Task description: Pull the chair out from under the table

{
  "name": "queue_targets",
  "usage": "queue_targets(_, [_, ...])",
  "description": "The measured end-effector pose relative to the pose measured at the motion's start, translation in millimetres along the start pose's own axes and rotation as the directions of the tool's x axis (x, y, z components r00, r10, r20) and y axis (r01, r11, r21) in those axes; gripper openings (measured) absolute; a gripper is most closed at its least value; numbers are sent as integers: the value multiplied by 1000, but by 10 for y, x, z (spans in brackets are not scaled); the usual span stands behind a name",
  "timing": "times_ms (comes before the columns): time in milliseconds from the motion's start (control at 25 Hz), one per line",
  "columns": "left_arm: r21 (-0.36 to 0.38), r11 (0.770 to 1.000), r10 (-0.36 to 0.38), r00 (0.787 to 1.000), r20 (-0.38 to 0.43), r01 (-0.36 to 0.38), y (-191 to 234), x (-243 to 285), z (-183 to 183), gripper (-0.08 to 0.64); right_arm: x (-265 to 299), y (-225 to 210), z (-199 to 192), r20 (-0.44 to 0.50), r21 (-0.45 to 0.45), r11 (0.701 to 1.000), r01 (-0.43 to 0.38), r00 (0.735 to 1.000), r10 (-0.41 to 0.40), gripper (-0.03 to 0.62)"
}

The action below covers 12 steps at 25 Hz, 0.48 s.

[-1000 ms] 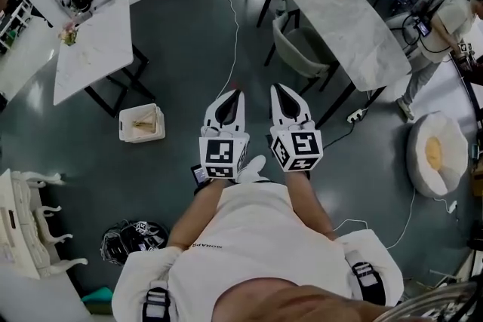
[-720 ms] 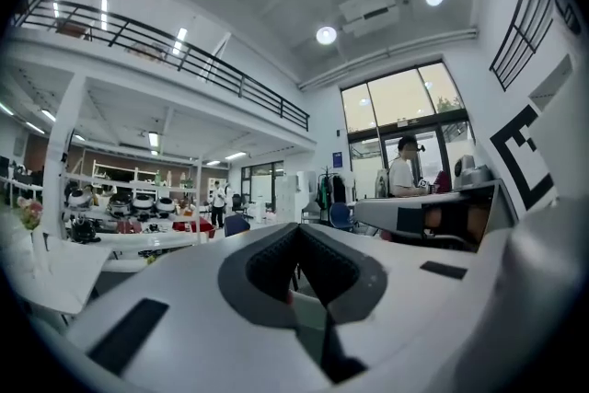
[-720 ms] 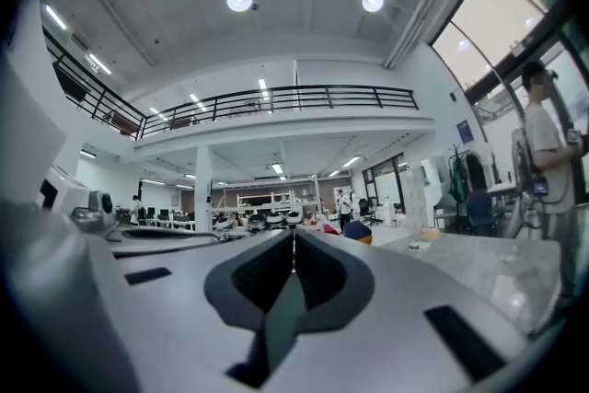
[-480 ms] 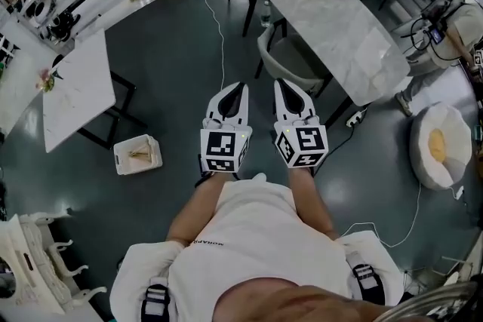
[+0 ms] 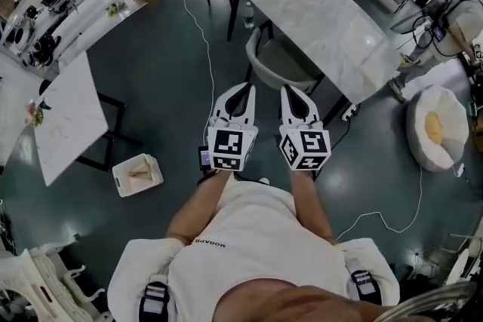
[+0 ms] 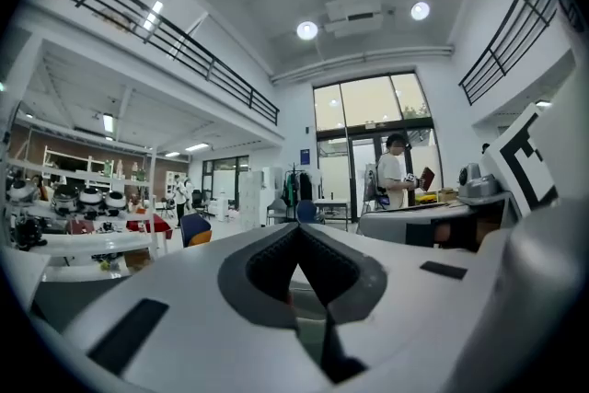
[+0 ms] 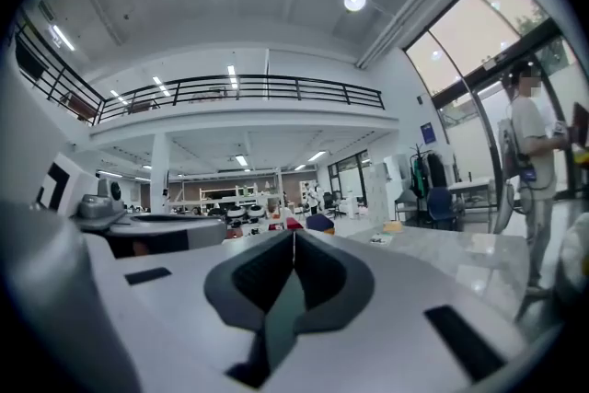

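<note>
The left tongs [image 5: 248, 87] and right tongs [image 5: 287, 89] stay pressed together, pinching nothing, side by side and pointing level. Compared with a second ago, they now stand closer to the grey chair [image 5: 275, 60]. The chair remains tucked under the marble tabletop [image 5: 332, 19], just ahead of the tips. In the head view, chair and tabletop have shifted leftward.

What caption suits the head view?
Left gripper and right gripper, both shut, face a grey chair tucked under the table.
</note>
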<state>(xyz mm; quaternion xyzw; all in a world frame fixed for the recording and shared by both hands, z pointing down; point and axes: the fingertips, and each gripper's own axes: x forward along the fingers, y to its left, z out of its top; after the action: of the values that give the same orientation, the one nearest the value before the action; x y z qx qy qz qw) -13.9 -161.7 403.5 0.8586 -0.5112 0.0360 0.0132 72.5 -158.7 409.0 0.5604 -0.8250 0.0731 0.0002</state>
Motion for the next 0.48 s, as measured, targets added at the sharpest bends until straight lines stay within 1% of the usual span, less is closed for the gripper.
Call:
queue_targets(120, [5, 998, -59, 997, -43, 59, 150, 218, -79, 5, 185, -84, -53, -28, 15, 999, 52, 998, -52, 14])
queue_targets(280, [40, 991, -123, 990, -73, 126, 298, 448, -145, 3, 363, -180, -159, -69, 19, 993, 112, 991, -111, 14])
queue_targets(480, [87, 981, -166, 981, -98, 174, 429, 745, -272, 5, 636, -311, -363, -122, 14, 987, 161, 980, -158, 14])
